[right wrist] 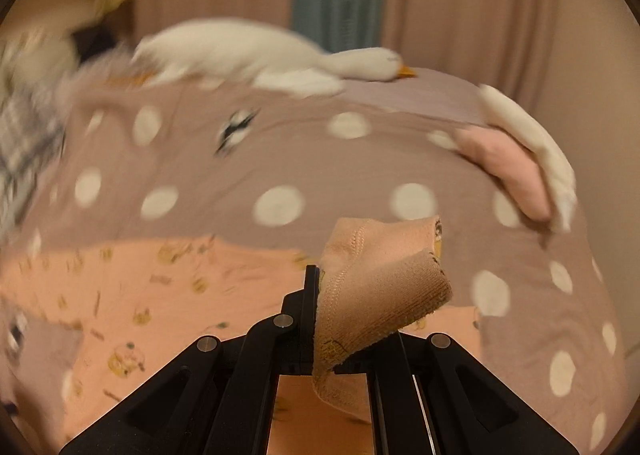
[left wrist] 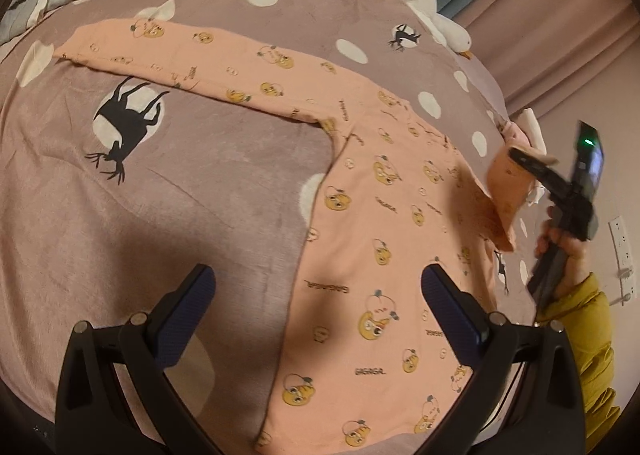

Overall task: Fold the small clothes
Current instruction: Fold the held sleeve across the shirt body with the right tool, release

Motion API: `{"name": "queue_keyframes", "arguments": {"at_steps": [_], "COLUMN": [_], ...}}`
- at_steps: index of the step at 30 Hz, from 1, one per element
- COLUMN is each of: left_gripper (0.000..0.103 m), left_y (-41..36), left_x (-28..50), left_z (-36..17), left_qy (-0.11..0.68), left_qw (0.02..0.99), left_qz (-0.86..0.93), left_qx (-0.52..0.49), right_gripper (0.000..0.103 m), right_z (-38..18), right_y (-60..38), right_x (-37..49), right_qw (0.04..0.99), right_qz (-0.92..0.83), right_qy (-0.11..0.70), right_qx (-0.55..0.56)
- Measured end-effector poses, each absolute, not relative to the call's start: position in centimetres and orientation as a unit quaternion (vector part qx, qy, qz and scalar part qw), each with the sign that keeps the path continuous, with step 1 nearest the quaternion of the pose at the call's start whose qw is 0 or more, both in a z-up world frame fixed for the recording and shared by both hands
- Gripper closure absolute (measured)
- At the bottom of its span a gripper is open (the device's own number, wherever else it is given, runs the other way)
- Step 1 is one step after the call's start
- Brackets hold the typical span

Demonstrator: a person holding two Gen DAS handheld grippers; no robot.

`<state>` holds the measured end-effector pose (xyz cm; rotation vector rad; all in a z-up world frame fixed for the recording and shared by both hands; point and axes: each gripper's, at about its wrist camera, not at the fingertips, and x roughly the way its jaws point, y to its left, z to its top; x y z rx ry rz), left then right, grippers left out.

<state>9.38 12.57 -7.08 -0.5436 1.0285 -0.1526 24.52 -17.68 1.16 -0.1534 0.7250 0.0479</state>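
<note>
Garment: a peach long-sleeved top point(left wrist: 384, 239) with yellow cartoon prints lies spread flat on the bed point(left wrist: 192, 191), which has a mauve cover with white dots.
Long axis: in the left wrist view the body runs near to far, hem toward the camera and shoulders far.
Left sleeve point(left wrist: 200, 59): stretched flat, pointing far-left from the shoulder, clear of the body.
Right sleeve: its cuff point(right wrist: 384, 287) is lifted off the bed at the top's right edge.
Right tool point(right wrist: 320, 319): clamped together on that cuff, with the ribbed end folded over the fingers.
Left tool point(left wrist: 318, 303): fingers wide apart, hovering over the hem end and holding nothing; one finger is above the top, the other above bare cover.
Key relation: the body lies left of the right tool, so folding the sleeve probably means carrying the cuff leftward across the long axis.
Nearer hand: the right.
Surroundings: a white plush goose point(right wrist: 280, 59) lies at the bed's far edge, well apart.
</note>
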Motion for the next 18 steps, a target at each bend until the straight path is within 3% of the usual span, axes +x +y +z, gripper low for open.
{"name": "queue_keyframes", "arguments": {"at_steps": [7, 14, 18], "left_gripper": [0.000, 0.000, 0.000], "left_y": [13.5, 13.9, 14.6], "left_x": [9.6, 9.6, 9.3], "left_z": [-8.3, -8.6, -8.5], "left_qy": [0.497, 0.500, 0.498], "left_qw": [0.825, 0.823, 0.823], "left_qz": [-0.059, -0.054, -0.047], "left_qx": [-0.262, -0.264, -0.269], "right_gripper": [0.098, 0.098, 0.097], "right_z": [-5.7, -6.9, -9.3], "right_y": [-8.1, -2.6, -1.3], "right_x": [24.7, 24.1, 25.6], "right_qw": [0.897, 0.884, 0.843], "right_qz": [0.069, 0.101, 0.122], "right_qy": [0.377, 0.352, 0.420], "right_qx": [-0.221, -0.291, -0.312]}}
